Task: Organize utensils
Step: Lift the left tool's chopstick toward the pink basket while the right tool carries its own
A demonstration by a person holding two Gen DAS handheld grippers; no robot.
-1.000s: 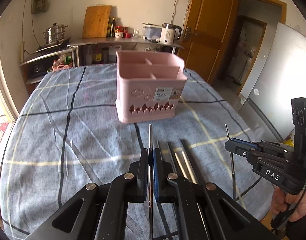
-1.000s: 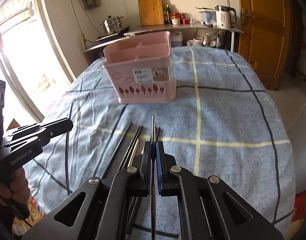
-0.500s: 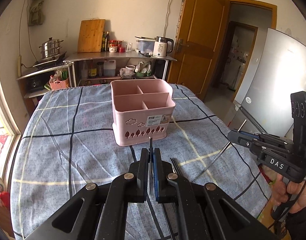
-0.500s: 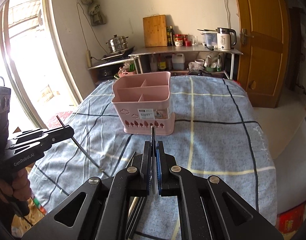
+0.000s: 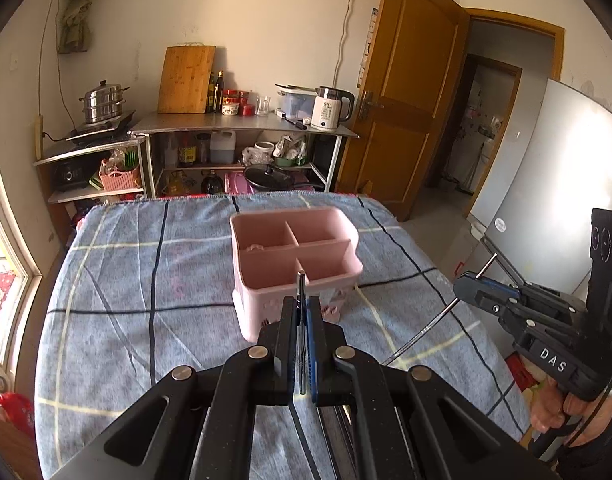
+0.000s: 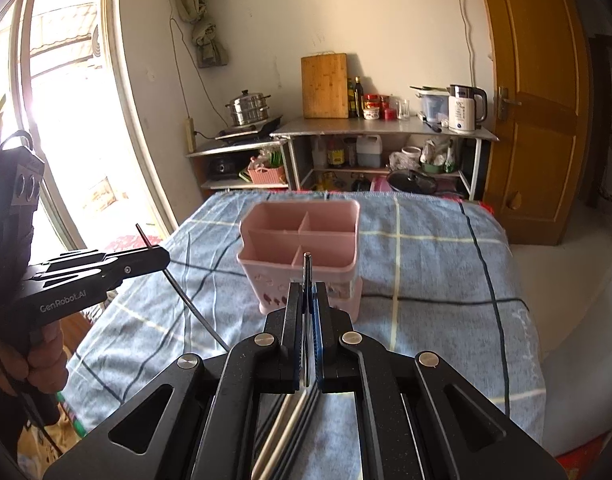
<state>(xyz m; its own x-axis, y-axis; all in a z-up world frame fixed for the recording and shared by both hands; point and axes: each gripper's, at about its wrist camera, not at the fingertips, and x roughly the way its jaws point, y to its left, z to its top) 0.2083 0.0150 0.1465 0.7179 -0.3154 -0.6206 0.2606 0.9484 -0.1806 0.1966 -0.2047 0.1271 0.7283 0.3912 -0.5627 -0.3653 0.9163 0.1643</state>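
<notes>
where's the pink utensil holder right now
The pink utensil holder stands upright mid-table on the blue plaid cloth, straight ahead of both grippers in both wrist views, with the kitchen shelf behind it.

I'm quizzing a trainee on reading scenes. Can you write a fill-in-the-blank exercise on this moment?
1. The left hand-held gripper is shut on a thin metal ____.
2. The utensil holder on the table is ____ in colour.
3. The holder's compartments hold ____ utensils.
4. The right hand-held gripper also grips one chopstick, so ____ chopsticks are lifted in all.

Missing words: chopstick; pink; no; two
</notes>
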